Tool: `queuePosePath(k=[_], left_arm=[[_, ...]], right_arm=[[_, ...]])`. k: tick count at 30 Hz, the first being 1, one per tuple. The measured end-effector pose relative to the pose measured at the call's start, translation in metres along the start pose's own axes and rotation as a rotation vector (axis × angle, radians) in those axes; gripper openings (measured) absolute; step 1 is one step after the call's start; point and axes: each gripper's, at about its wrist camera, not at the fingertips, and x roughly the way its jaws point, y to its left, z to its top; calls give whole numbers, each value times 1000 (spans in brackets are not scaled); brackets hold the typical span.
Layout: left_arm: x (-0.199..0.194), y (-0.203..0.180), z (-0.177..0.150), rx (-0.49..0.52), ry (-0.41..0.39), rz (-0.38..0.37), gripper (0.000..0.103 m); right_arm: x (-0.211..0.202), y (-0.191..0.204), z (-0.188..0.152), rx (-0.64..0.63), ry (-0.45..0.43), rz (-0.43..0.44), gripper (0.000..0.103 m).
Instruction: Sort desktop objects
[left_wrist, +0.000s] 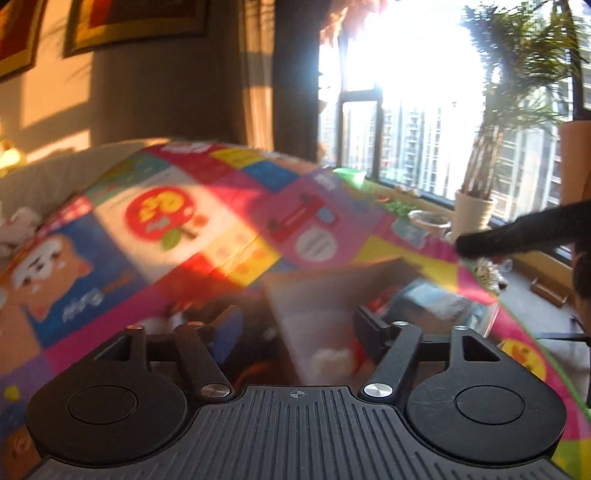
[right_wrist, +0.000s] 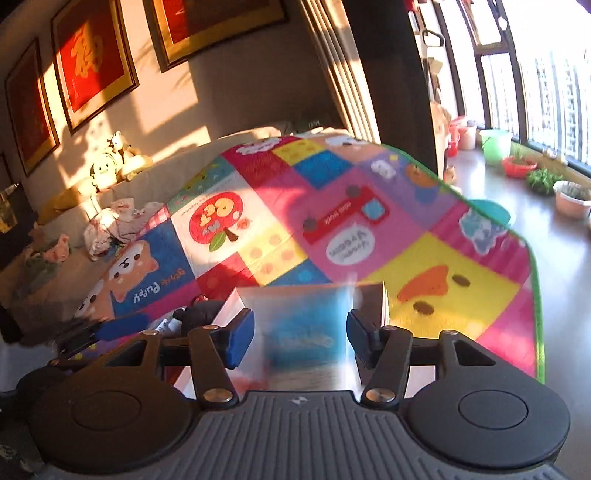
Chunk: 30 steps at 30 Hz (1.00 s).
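Two views, both smeared by motion near the tongs. From the left wrist, the left tongs (left_wrist: 295, 325) stand spread with nothing pressed between the pads; a blurred pale box-like thing (left_wrist: 314, 314) lies in front of and below them, and whether it touches either pad I cannot tell. Beyond it spreads a bright cartoon play mat (left_wrist: 192, 221), with a window (left_wrist: 417, 122) and a potted palm (left_wrist: 476, 210) at the far right, and a dark rod-like shape (left_wrist: 517, 232) pokes in from the right edge (what it is stays unclear). From the right wrist, the right tongs (right_wrist: 300, 338) are parted, and a book or flat box with a blue cover (right_wrist: 306, 325) sits in the gap; the blue pads (right_wrist: 240, 338) look apart from its edges, though blur makes contact hard to rule out. A small dark toy (right_wrist: 201, 312) lies just left of it on the mat. Soft toys (right_wrist: 114, 162) rest on a sofa (right_wrist: 155, 173) behind. To do the pick well, I would steady the hand first, centre the book between the pads, square them to its edges, then close evenly so it does not twist.
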Motion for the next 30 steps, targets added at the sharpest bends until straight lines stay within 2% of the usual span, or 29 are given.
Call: queuePosePath(k=[3,5,7,11,13,14,15,17,19,20,24,26,27,30], left_arm=[[-10,21,-27,-40,53,46,75],[-19,26,-43,-61,79,66,76],[-26,32,-57,-89,95,74,78],[-35,38,-71,-147,111,72,81],[-41,43,-74,-158,109,83,85],[-45,46,-77,-157,106,96,88],[-48,49,-79,-156,104,119,92],[-51,56,-84,-164,104,177,94],[-51,64,-88,-194,110,212,94],[-48,67,-89,-209,114,211,94],[-44,65,-94,-214,121,181,95],[-45,63,-96,-202,110,174,96],[-45,62,-97,-200,102,174,96],[-46,60,-99,-199,83,167,96]], right_arm=[[10,-4,-4,-21,12,-49,56],[23,0,-9,-44,50,-84,54],[38,5,-16,-65,108,-101,42],[69,22,-29,-78,192,-77,40],[84,30,-32,-71,263,-32,40],[89,35,-34,-91,293,-41,40],[90,41,-35,-124,297,-85,40],[81,60,-35,-234,226,-174,40],[66,76,-28,-307,146,-170,49],[62,85,-22,-311,130,-138,49],[81,125,0,-318,178,4,50],[106,145,7,-336,205,36,63],[122,155,9,-342,218,37,75],[170,183,10,-406,235,-30,78]])
